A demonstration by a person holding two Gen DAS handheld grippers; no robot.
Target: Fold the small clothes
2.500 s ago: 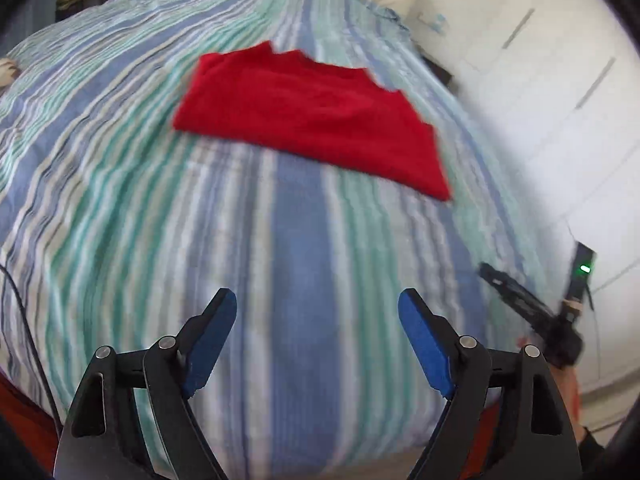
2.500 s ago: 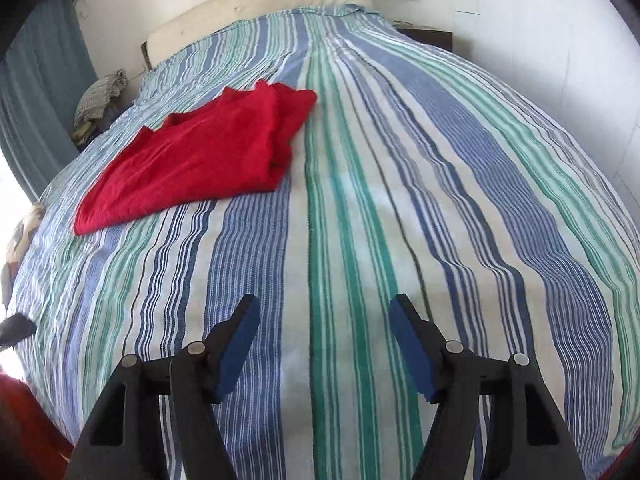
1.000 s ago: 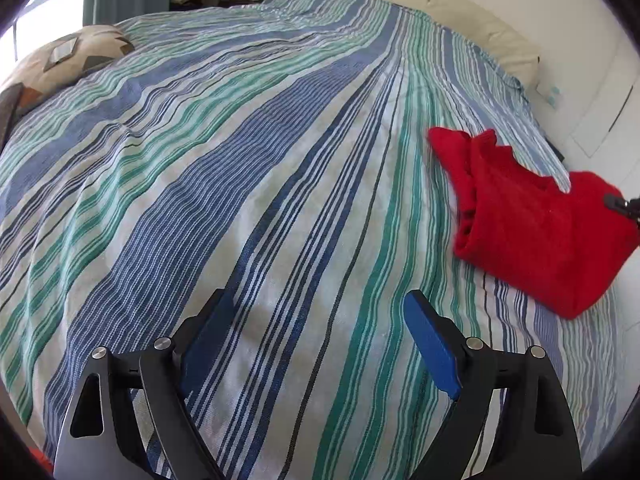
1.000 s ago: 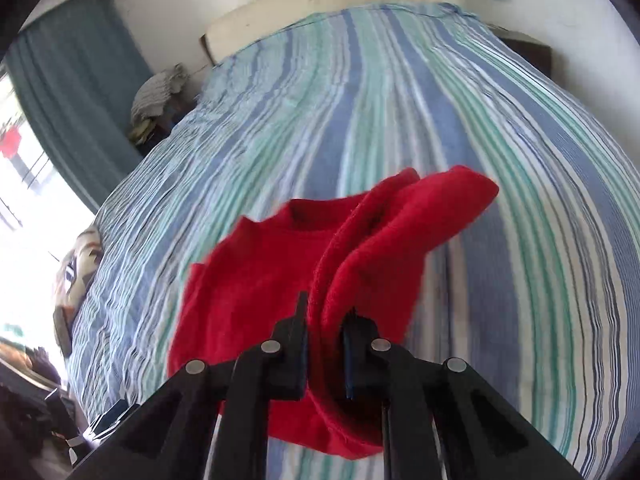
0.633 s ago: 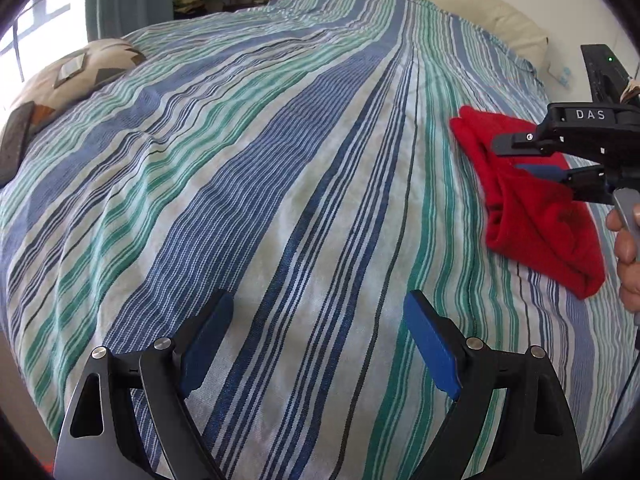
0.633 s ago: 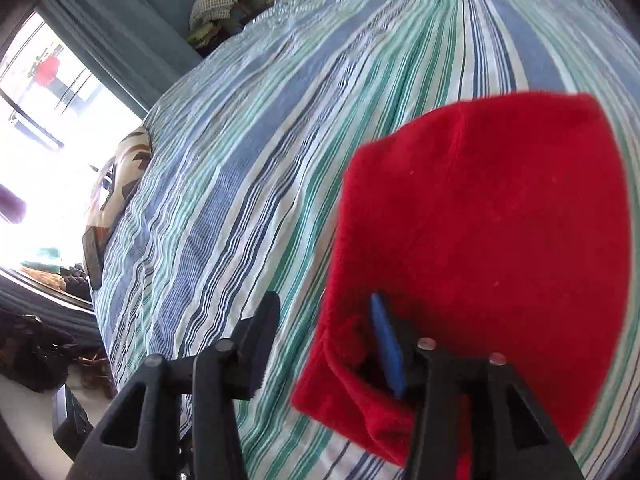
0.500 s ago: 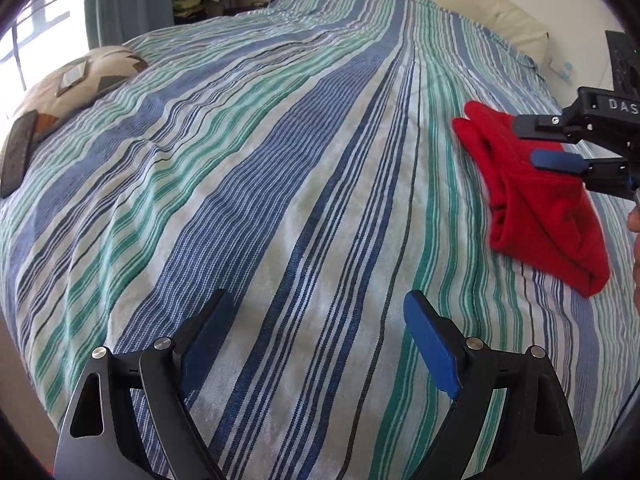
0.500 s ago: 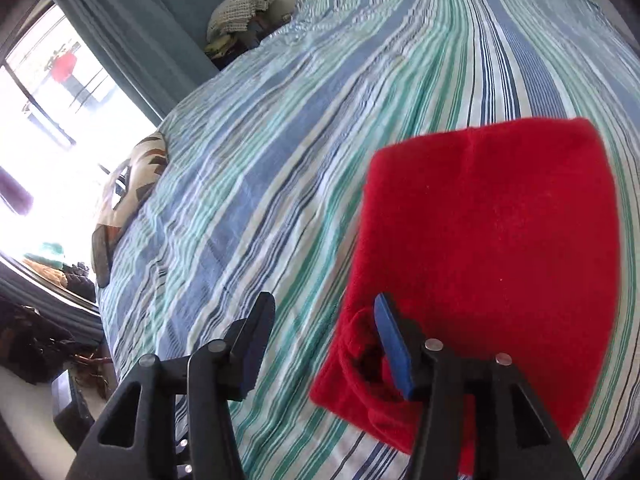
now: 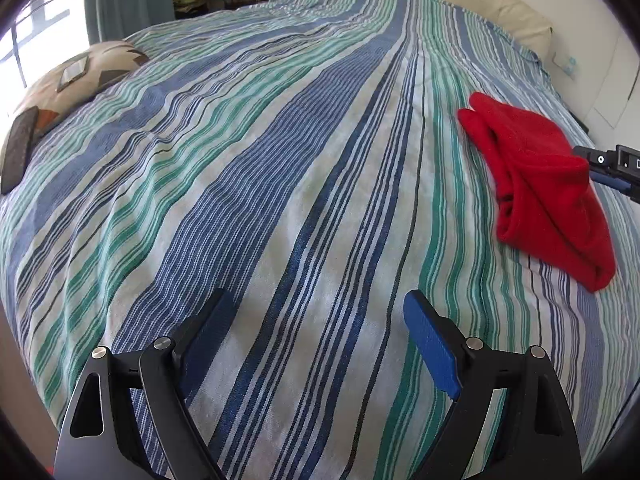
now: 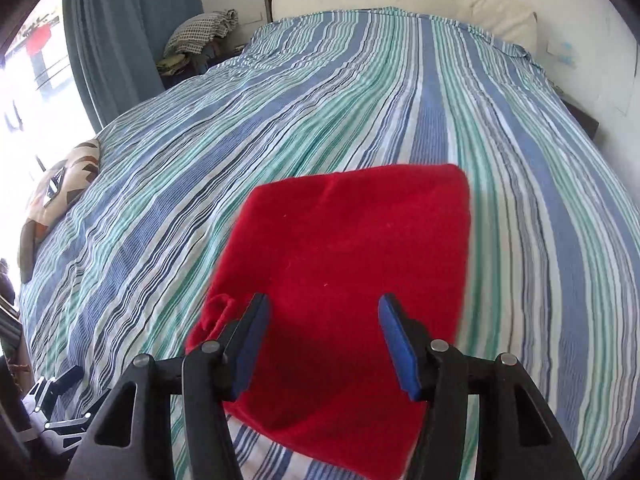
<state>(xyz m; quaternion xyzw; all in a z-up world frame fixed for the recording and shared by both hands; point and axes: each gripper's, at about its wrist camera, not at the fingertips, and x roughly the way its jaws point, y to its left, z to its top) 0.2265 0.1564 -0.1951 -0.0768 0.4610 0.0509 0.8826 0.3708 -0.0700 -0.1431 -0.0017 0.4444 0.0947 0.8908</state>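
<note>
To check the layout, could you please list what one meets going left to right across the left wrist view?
Patterned cushion → striped bedspread → red garment → right gripper at the right edge.

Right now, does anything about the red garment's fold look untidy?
Mostly neat, but the red garment has a loose bunched flap sticking out at its near-left corner, beside the open right tongs.
</note>
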